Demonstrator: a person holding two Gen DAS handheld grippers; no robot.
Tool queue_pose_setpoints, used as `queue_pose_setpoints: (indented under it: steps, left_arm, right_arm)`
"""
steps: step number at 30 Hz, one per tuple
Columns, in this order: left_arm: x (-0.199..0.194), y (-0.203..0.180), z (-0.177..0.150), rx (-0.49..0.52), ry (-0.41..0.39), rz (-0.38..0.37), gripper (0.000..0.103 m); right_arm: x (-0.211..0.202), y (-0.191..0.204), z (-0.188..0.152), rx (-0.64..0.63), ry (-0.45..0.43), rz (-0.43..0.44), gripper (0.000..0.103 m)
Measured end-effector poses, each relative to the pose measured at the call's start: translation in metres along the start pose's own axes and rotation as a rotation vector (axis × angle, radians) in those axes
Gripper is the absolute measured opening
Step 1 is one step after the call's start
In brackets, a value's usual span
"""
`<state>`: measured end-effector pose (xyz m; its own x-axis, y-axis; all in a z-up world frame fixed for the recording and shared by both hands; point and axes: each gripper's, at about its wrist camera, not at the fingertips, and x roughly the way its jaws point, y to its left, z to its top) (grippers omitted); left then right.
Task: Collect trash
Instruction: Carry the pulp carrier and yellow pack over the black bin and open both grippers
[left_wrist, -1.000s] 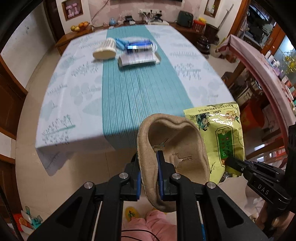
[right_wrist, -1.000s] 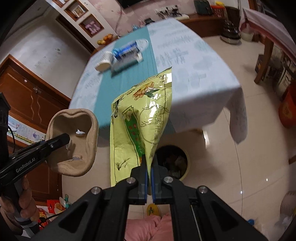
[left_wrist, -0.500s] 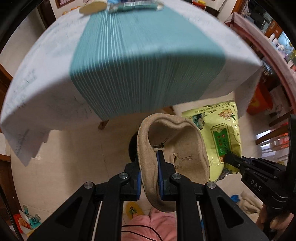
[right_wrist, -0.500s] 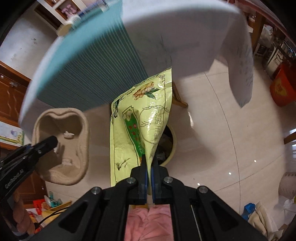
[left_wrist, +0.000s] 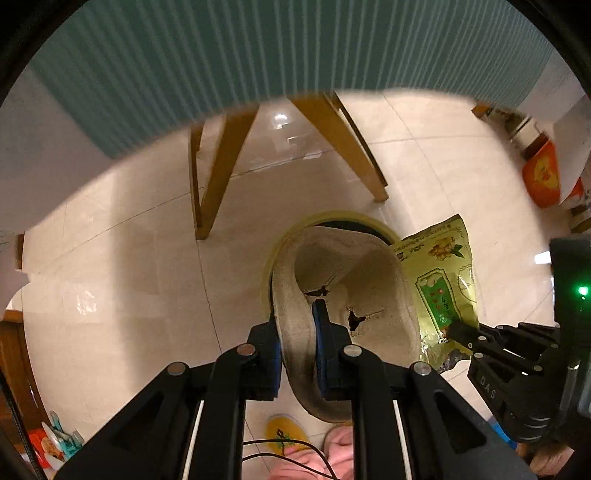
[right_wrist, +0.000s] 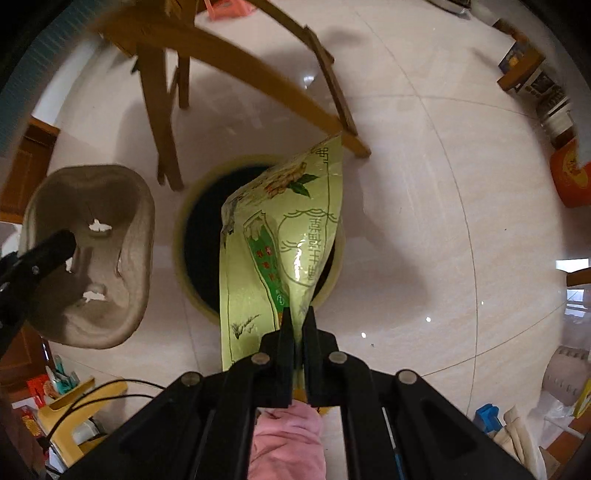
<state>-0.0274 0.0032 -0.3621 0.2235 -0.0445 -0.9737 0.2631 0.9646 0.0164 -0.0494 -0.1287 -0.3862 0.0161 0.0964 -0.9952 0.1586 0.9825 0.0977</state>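
Trash here is a torn brown pulp tray (left_wrist: 343, 306), its near rim pinched in the left gripper (left_wrist: 297, 354) jaws, and a glossy yellow-green snack bag (right_wrist: 280, 251), its near edge clamped in the right gripper (right_wrist: 297, 328) jaws, both above the round floor bin (right_wrist: 192, 236)

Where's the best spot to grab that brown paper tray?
By its rim, coming from the open side. The tray is a thin-walled pulp shell with deep hollows, so one finger goes inside a hollow and one outside the wall. That is how the left gripper pinches it, hanging above the bin.
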Motion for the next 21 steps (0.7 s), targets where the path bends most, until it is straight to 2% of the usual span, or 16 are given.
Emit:
queue_pose_setpoints:
  steps: [4, 6, 7, 8, 10, 13, 15, 21]
  left_arm:
    - [0.026, -0.004, -0.001, 0.043, -0.002, 0.023, 0.015]
    - [0.04, -0.007, -0.002, 0.065, -0.013, 0.034, 0.022]
    - [0.044, -0.008, -0.003, 0.07, -0.015, 0.034, 0.024]
    - [0.05, -0.009, -0.002, 0.076, -0.017, 0.036, 0.032]
    - [0.058, -0.007, -0.001, 0.079, -0.017, 0.038, 0.061]
    - [0.061, -0.005, 0.001, 0.072, -0.039, 0.03, 0.068]
    - [0.062, -0.005, 0.003, 0.071, -0.037, 0.029, 0.07]
    - [0.058, -0.004, 0.004, 0.049, -0.065, 0.035, 0.089]
  right_arm:
    - [0.03, 0.001, 0.008, -0.009, 0.039, -0.001, 0.007]
    - [0.043, 0.003, 0.012, -0.024, 0.048, -0.004, 0.008]
    - [0.05, 0.004, 0.013, -0.031, 0.052, -0.004, 0.012]
    - [0.052, 0.003, 0.017, -0.033, 0.053, 0.001, 0.016]
    - [0.059, 0.004, 0.019, -0.037, 0.052, 0.012, 0.035]
    - [0.066, 0.007, 0.02, -0.049, 0.026, 0.035, 0.046]
    - [0.068, 0.007, 0.02, -0.056, 0.005, 0.04, 0.049]
    - [0.066, -0.004, 0.015, 0.003, -0.034, 0.076, 0.05]
